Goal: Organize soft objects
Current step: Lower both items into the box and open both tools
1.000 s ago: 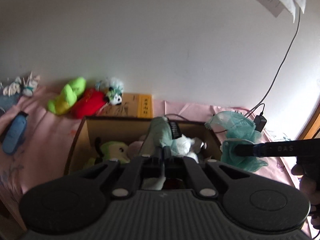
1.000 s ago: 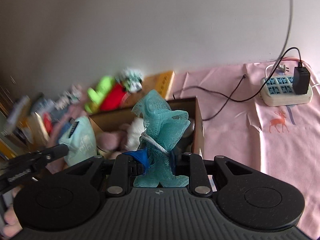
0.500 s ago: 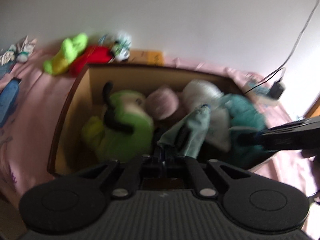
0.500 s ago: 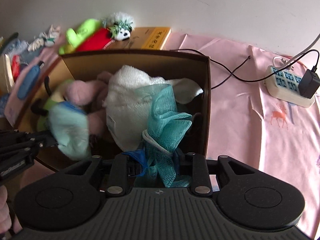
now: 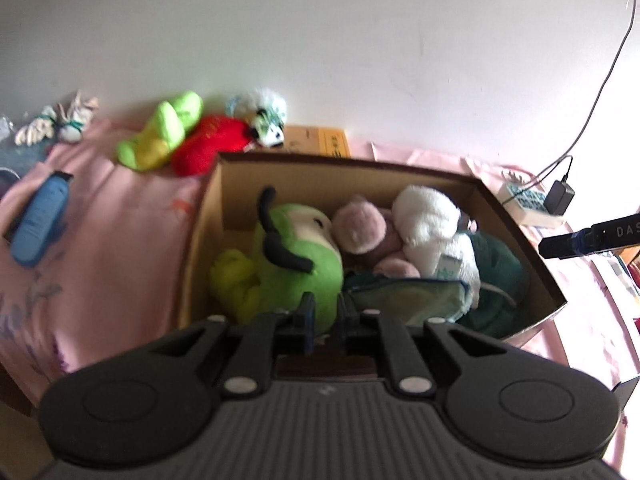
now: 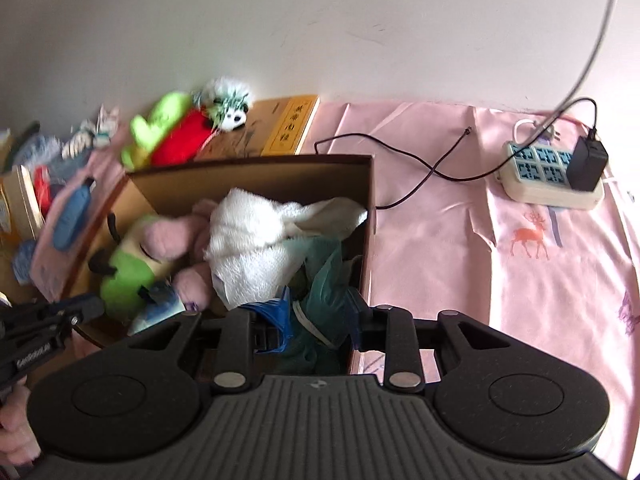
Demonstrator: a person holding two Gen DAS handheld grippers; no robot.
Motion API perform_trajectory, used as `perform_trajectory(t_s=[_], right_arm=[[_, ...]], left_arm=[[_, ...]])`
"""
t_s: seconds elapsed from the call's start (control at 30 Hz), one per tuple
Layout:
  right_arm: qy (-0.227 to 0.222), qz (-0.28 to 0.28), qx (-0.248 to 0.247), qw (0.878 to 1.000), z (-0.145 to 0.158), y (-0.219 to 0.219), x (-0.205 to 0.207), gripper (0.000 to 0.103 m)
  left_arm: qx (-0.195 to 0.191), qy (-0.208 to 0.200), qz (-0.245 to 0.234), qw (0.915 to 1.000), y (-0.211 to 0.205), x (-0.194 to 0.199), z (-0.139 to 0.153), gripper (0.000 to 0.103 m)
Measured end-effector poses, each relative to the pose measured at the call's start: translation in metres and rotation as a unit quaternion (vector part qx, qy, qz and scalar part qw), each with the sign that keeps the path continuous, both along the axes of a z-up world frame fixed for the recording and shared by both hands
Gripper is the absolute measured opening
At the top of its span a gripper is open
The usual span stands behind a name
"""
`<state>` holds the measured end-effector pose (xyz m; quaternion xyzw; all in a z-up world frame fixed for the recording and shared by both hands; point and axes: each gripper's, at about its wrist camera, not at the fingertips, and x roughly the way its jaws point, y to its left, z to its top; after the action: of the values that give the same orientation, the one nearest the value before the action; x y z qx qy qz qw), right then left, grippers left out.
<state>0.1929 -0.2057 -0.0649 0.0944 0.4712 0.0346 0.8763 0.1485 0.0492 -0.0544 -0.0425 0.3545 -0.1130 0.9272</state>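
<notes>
A brown cardboard box [image 5: 208, 208] [image 6: 370, 200] holds a green plush [image 5: 296, 256], a pink plush [image 5: 356, 228], a white plush [image 5: 432, 220] and a pale green pouch [image 5: 404, 296]. My left gripper [image 5: 323, 314] is open and empty at the box's near edge, beside the pouch. My right gripper [image 6: 318, 312] is open over the box's right corner. The teal mesh sponge [image 6: 324, 280] lies between its fingers [image 6: 280, 312], inside the box. Its arm shows in the left wrist view [image 5: 592, 236].
A lime plush [image 5: 164, 136], a red plush [image 5: 212, 144] and a panda toy [image 5: 268, 128] lie beyond the box by the wall. A blue case [image 5: 40, 216] lies left. A power strip [image 6: 552, 176] with cables sits on the pink cloth, right.
Both grippers lowered their loads into the box and opened. The pouch lies loose in the box. The mesh sponge has sunk between the right fingers.
</notes>
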Motion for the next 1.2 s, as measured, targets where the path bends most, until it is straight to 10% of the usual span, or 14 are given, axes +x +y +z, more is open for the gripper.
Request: perform_trajectory(t_s=[0.2,0.87,1.2], right_arm=[[-0.018,-0.003,0.051,0.999,0.008,0.008,-0.012,0.012],[-0.099,-0.047,0.031,0.993,0.039,0.048,-0.092,0.014],[-0.113,-0.045,0.020,0.992,0.047,0.054,-0.116,0.015]], left_arm=[[0.016,-0.022,0.017,0.9995,0.003,-0.016,0.021,0.013],[0.129,-0.002,0.090,0.9877,-0.038,-0.061,0.069,0.088],[0.149,0.007,0.109,0.9828,-0.050,-0.077,0.073,0.093]])
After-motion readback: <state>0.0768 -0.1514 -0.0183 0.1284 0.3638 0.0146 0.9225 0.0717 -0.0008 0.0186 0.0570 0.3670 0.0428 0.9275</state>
